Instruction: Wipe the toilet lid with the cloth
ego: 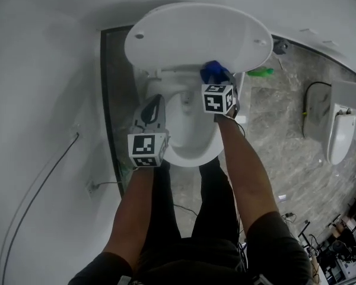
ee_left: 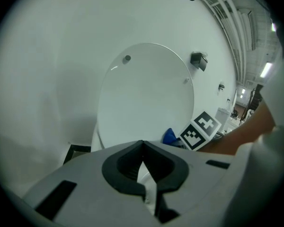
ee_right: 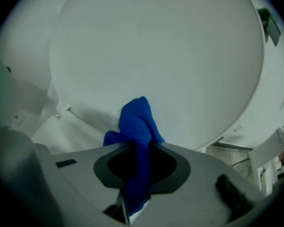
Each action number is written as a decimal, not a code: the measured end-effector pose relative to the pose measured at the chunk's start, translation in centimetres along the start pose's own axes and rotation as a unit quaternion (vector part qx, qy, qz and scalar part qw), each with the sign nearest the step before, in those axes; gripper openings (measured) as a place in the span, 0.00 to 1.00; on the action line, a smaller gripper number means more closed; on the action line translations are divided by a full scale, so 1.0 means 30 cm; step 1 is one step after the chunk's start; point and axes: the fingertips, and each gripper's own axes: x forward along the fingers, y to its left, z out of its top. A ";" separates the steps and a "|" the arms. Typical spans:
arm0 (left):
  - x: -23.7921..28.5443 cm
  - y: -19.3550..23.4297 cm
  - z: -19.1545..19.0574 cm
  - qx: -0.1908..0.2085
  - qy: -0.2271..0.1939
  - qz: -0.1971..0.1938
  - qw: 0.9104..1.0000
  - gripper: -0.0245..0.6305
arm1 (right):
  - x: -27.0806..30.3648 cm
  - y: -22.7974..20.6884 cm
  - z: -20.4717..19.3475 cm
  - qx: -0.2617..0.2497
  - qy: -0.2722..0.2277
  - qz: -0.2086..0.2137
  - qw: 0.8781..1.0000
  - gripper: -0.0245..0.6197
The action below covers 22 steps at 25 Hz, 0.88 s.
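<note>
Cloth [ee_right: 136,122] is pinched between the right gripper's [ee_right: 138,148] fingers [ee_right: 173,167], bunched at the upright lid's [ego: 196,37] lower edge to rub it; the left gripper [ee_left: 143,143] idles by the bowl [ego: 193,152], fingers closed, empty.

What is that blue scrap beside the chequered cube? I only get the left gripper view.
Observer: A crumpled blue cloth, pinched in the right tongs.
Operator: Where is it being held?
Observer: The head view shows it at the lower edge of the raised white oval plastic toilet lid, right of centre.
Operator: Anything lying on the ground?
Observer: A small green object lies on the grey stone floor, just right of the lid.
</note>
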 end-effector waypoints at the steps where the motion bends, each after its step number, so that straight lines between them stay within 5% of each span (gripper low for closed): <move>1: -0.001 -0.009 -0.007 0.001 0.003 -0.001 1.000 0.05 | -0.001 -0.032 -0.015 0.005 0.002 -0.008 1.000 0.15; 8: -0.034 -0.041 0.050 0.024 -0.008 0.006 1.000 0.05 | -0.048 -0.094 -0.061 -0.004 0.002 0.006 1.000 0.15; 14: -0.096 -0.036 0.317 0.055 -0.054 -0.008 0.997 0.05 | -0.400 -0.013 0.041 -0.019 -0.113 0.086 0.990 0.15; 18: -0.121 -0.047 0.598 0.130 -0.099 -0.017 0.986 0.05 | -0.671 0.023 0.090 0.062 -0.153 0.132 0.977 0.15; 22: -0.136 -0.023 0.762 0.242 -0.104 -0.016 0.964 0.05 | -0.849 0.109 0.141 0.111 -0.173 0.164 0.965 0.15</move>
